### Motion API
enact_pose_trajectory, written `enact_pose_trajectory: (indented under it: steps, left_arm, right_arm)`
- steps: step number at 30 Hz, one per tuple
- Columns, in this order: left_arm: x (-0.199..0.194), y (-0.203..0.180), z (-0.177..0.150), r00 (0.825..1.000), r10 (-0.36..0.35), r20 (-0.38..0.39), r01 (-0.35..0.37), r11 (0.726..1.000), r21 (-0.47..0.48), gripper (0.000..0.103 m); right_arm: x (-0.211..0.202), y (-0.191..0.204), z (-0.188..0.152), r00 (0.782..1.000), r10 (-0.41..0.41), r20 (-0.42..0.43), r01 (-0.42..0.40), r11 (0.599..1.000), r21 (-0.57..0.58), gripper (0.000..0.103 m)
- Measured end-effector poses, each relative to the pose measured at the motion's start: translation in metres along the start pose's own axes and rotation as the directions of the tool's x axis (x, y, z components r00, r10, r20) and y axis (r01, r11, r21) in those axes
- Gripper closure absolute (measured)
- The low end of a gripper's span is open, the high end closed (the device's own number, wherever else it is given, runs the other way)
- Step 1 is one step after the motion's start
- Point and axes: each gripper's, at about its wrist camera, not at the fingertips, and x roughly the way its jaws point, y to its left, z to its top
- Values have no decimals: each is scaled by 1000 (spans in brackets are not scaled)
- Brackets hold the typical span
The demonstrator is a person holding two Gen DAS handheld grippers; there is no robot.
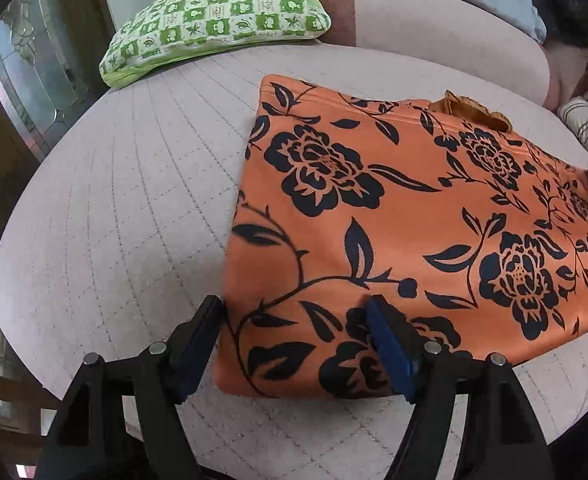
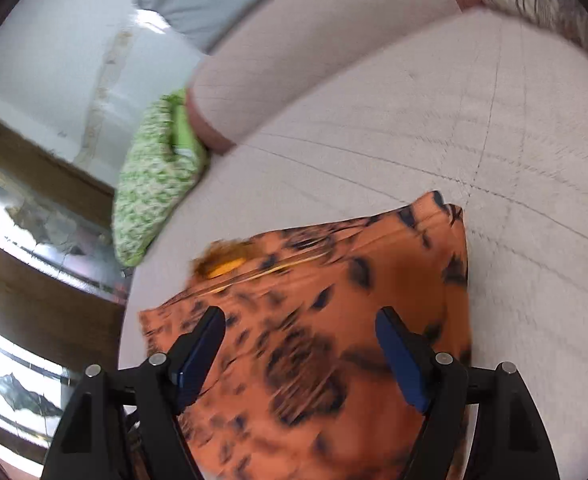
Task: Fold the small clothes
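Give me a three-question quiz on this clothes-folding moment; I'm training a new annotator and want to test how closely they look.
1. True or false: both the left gripper and the right gripper have their jaws apart.
2. What print does the orange garment carry? A) white stripes B) black flowers and leaves C) green checks
3. Fill in: the green-and-white checked cushion lies at the far ______ corner of the quilted seat in the left wrist view.

Key: 1 true; 2 B; 3 left.
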Motion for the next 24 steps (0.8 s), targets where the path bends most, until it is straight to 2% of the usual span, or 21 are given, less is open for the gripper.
enact_pose_trajectory:
  steps: [2, 5, 9, 11, 14, 15, 17, 20, 23, 24]
  left_arm:
    - [-1, 7, 5, 999, -29, -30, 28, 999, -39, 28]
    - [-12, 18, 11, 1000, -15, 2, 15, 998, -60, 28]
    - [-36, 10, 17, 996, -32, 86, 38, 997, -68, 28]
    - [-46, -1, 22, 990, -79, 117, 86, 995, -49, 28]
    - [-49, -31, 28, 982, -134, 131, 133, 991, 14, 28]
    - [-48, -40, 30, 979, -154, 131, 151, 988, 27, 28]
    - [-46, -61, 34, 969, -212, 128, 207, 977, 51, 28]
    - [-40, -92, 39, 956, -263, 129, 253, 963, 94, 28]
    - [-33, -111, 44, 954, -279, 113, 268, 958, 106, 28]
    - [-32, -115, 45, 954, -279, 106, 268, 957, 109, 28]
  right_arm:
    - [0, -16, 5, 996, 75, 40, -79, 991, 108, 23]
    - [-25, 0, -2, 994, 80, 74, -86, 993, 76, 23]
    - [-72, 5, -44, 995, 26, 93, -33, 997, 69, 23]
    - [-100, -10, -81, 991, -32, 132, 18, 994, 107, 23]
    - [-122, -42, -121, 984, -128, 124, 100, 973, 210, 23]
    - [-125, -52, -133, 986, -122, 110, 91, 964, 252, 22]
    - [-125, -64, -149, 995, -34, 92, 3, 949, 314, 22]
    - [-118, -62, -159, 988, 93, 122, -132, 918, 375, 22]
    - [-100, -59, -160, 988, 102, 116, -143, 885, 444, 22]
    - [-95, -61, -162, 988, 95, 125, -144, 860, 490, 22]
